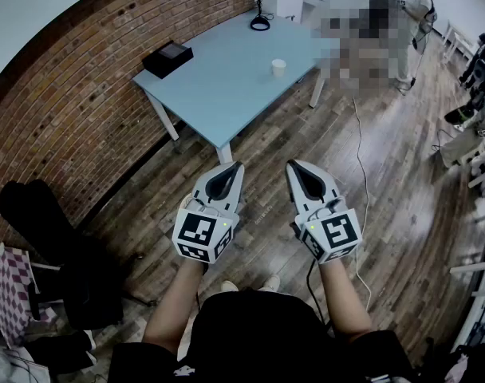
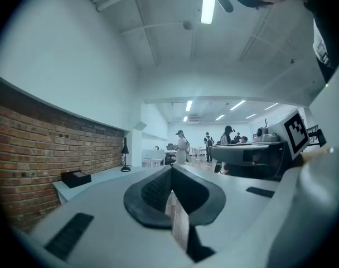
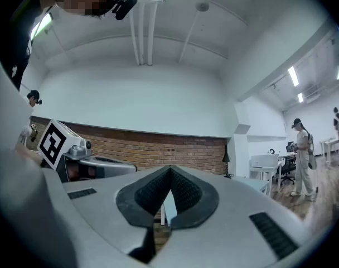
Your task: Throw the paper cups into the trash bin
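A white paper cup (image 1: 278, 67) stands upright on the light blue table (image 1: 218, 86), near its right edge and well ahead of me. My left gripper (image 1: 238, 166) and right gripper (image 1: 291, 166) are held side by side over the wooden floor, short of the table's near corner and pointing level towards it. Both are shut with nothing between their jaws. In the left gripper view the jaws (image 2: 170, 171) meet at the tips; the right gripper (image 3: 170, 170) shows the same. No trash bin shows in any view.
A black box (image 1: 167, 58) and a black desk lamp (image 1: 260, 6) sit on the table by the brick wall (image 1: 75, 94). A cable (image 1: 360, 158) runs across the floor. Dark bags (image 1: 43, 230) lie at the left. People stand beyond (image 3: 301, 155); chairs (image 1: 474, 66) at right.
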A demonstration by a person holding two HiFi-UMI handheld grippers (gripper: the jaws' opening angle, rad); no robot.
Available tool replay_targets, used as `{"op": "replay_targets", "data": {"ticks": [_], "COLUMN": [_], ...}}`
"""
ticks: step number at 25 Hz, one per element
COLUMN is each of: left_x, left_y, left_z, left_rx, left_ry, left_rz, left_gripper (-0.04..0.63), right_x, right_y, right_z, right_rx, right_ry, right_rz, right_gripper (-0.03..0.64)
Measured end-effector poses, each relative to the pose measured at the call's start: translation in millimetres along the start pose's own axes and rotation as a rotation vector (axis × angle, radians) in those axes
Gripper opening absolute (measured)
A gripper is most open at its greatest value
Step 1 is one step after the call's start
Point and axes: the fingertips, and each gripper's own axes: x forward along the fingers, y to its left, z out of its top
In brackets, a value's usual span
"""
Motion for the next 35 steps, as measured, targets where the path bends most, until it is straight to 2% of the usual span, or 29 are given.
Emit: {"op": "replay_targets", "data": {"ticks": [9, 16, 25, 28, 32, 35], "left_x": [14, 26, 48, 60, 74, 86], "left_y": [-42, -59, -58, -56, -45, -29], "left_z": [4, -1, -6, -8, -11, -11], "left_rx": [0.029, 0.044, 0.050, 0.019, 0.039, 0.020], "left_ry": [-0.011, 0.016, 0.028, 0.021, 0.019, 0.015], "left_rz": [0.018, 0.030, 0.021, 0.001, 0.009, 0.017], "left_gripper": [0.005, 0.005, 0.005, 0.005, 0.005, 0.005], "right_x": [-30, -39, -30, -24, -10, 4], "right_y": [-13, -30, -50, -58, -69, -77], "right_z": [8, 3, -7, -10, -14, -15], "right_rx": [-0.033, -0.020, 0.014, 0.014, 0.013, 0.015], "right_ry": [-0.051, -0.058, -0.041, -0.032, -0.031, -0.032], "right_rz": [0.060, 0.064, 0.052, 0.042, 0.039, 0.032], "right_gripper": [0.005, 0.005, 0.005, 0.005, 0.005, 0.005]}}
